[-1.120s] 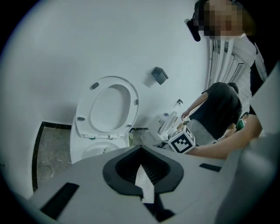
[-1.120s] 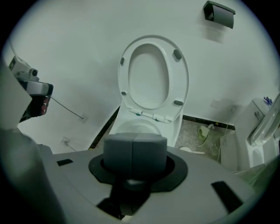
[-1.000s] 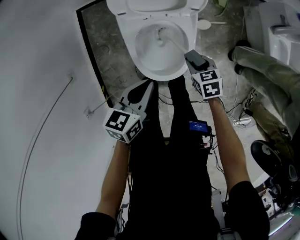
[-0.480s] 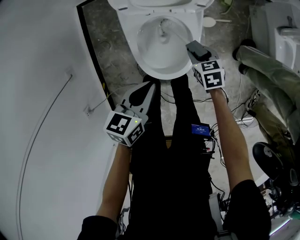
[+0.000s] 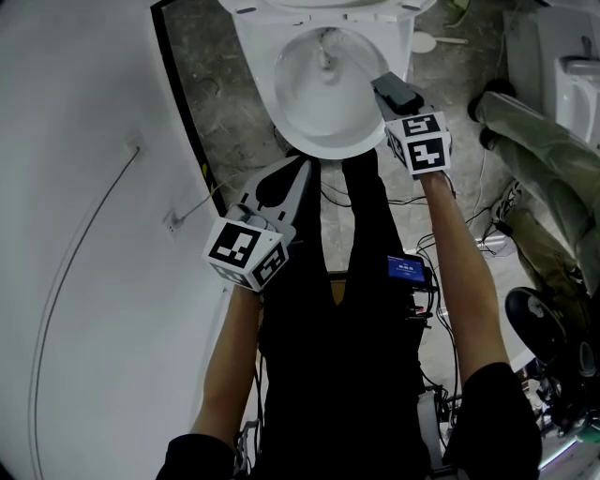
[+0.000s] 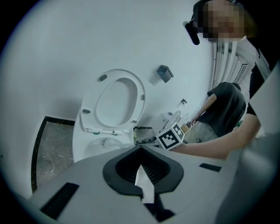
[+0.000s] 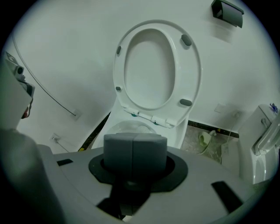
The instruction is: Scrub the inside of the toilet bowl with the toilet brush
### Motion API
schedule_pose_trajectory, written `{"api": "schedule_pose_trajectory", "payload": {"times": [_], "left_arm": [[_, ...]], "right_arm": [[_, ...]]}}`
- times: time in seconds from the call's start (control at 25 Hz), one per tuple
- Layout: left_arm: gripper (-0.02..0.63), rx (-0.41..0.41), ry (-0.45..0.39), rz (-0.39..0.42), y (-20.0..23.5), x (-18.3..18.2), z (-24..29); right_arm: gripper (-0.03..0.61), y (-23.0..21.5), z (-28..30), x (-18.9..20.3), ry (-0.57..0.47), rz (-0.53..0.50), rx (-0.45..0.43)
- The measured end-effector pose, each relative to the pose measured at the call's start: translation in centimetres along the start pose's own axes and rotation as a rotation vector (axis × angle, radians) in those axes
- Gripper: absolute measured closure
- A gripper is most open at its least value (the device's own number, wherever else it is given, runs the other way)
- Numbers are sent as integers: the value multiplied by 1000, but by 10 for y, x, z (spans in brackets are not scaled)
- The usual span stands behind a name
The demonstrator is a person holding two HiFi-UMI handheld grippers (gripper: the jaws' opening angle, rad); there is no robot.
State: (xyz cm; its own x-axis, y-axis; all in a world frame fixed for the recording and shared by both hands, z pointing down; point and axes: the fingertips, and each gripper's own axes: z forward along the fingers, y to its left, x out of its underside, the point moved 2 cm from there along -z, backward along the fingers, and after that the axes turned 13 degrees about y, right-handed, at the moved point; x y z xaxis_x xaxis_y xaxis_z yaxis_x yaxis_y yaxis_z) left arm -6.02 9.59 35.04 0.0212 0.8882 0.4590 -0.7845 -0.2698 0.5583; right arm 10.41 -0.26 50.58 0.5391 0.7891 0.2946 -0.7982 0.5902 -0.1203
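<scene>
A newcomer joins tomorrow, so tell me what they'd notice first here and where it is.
The open white toilet bowl tops the head view, its seat raised. The right gripper at its rim holds the toilet brush, head down in the bowl. The left gripper hangs back, short of the toilet.

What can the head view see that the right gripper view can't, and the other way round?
Only the head view: the toilet brush reaching down into the toilet bowl, the left tongs, and another person's legs at the right. Only the right gripper view: the underside of the raised seat and a dark box on the wall. Both: the white toilet bowl and the right tongs, closed.
</scene>
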Motion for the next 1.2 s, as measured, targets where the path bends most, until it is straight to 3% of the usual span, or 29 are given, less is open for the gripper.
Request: {"api": "schedule_pose_trajectory", "payload": {"times": [0.52,1.2], "left_arm": [[603,4,17,-7,5,14,10],[603,9,29,-2,9,13,9]], "right_arm": [[420,24,23,-12,-27,-1,-32],[420,64,35,-22,5,-103,-104]]}}
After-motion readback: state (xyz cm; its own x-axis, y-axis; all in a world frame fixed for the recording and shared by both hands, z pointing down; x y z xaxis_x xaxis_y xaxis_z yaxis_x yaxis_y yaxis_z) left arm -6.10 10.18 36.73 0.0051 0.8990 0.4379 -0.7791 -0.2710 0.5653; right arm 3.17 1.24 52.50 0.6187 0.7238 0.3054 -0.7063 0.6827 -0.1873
